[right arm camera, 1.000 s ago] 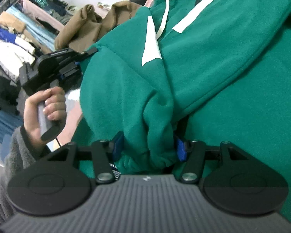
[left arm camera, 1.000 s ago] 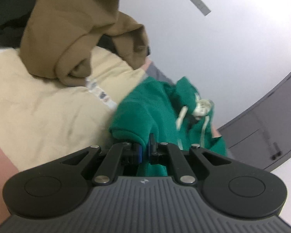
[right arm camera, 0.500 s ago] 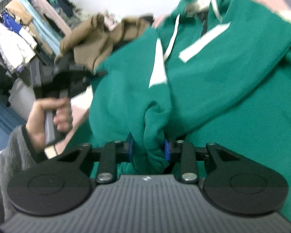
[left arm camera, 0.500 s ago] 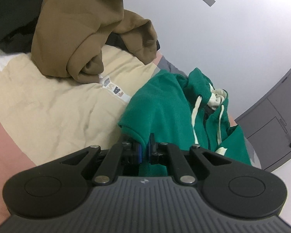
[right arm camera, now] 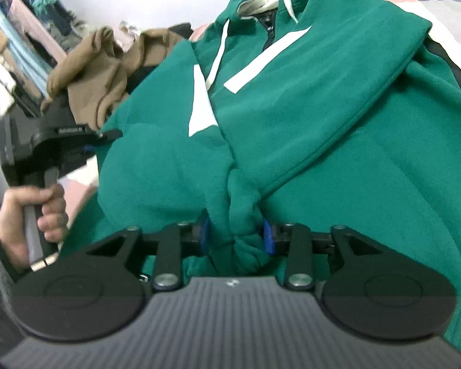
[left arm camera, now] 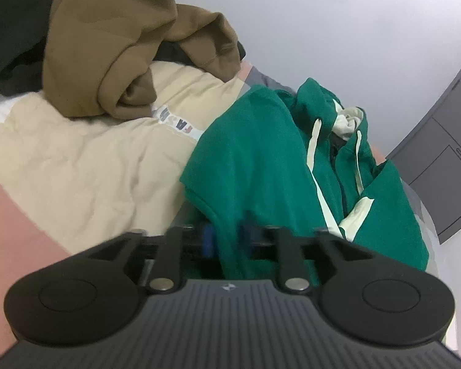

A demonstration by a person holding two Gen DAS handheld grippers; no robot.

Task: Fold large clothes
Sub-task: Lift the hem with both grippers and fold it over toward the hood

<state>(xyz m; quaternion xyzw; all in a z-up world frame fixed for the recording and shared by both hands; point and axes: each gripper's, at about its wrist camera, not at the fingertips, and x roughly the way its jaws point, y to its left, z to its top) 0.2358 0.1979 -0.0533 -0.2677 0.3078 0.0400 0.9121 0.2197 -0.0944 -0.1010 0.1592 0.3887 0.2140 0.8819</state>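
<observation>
A green hoodie (left arm camera: pixel 261 160) with white drawstrings and white stripes lies spread on the bed, hood away from me. My left gripper (left arm camera: pixel 226 238) is at its near left edge. Its jaws are opening, and a fold of green cloth hangs loosely between them. In the right wrist view the green hoodie (right arm camera: pixel 322 123) fills most of the picture. My right gripper (right arm camera: pixel 236 236) is at its near edge with its jaws opening, and a bunched fold stands between the blue pads (right arm camera: pixel 269 240). A hand (right arm camera: pixel 30 209) holds the left gripper (right arm camera: pixel 107 133) at the hoodie's left side.
A crumpled brown hoodie (left arm camera: pixel 123 46) lies at the far left of the bed on the beige cover (left arm camera: pixel 76 160). A grey cabinet (left arm camera: pixel 445 153) stands at the right by the white wall. Hanging clothes (right arm camera: pixel 15 46) line the far left.
The left jaws, shut on the green edge before, have parted. The right jaws narrowed on the bunched fold half a second ago and have widened again. The hoodie has settled flatter.
</observation>
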